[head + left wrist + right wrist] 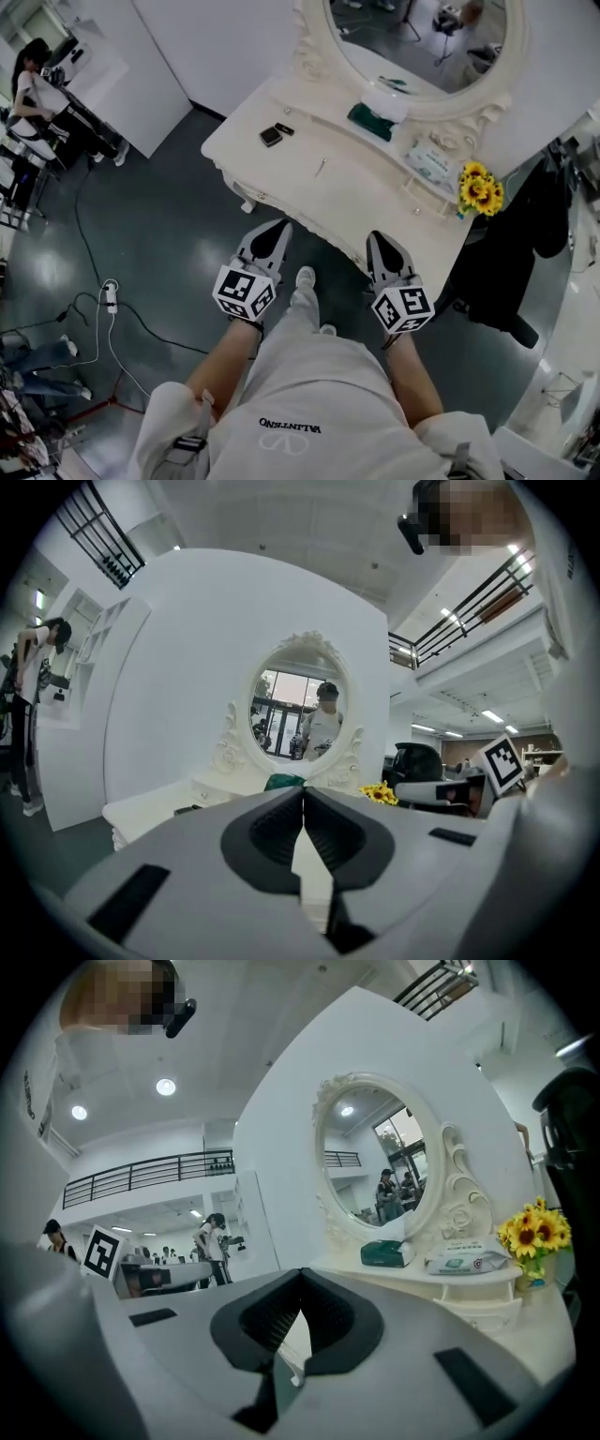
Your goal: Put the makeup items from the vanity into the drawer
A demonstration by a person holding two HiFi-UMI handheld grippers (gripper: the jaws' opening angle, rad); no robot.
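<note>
Makeup items are seen on the left part of the white vanity (356, 192): a dark square compact (271, 137), a smaller dark piece (284, 128) just beside it, and a thin stick (322, 168) nearer the middle; none is touched by either gripper. The left gripper (274, 232) is held in front of the vanity's near edge, its jaws pressed together with nothing between them; the right gripper (381, 244) is held alongside, likewise closed and empty. Both are pointed toward the oval mirror (422, 37); on the ledge below it, a green box (370, 122), a wipes pack (431, 159) and sunflowers (480, 187) are ranged.
</note>
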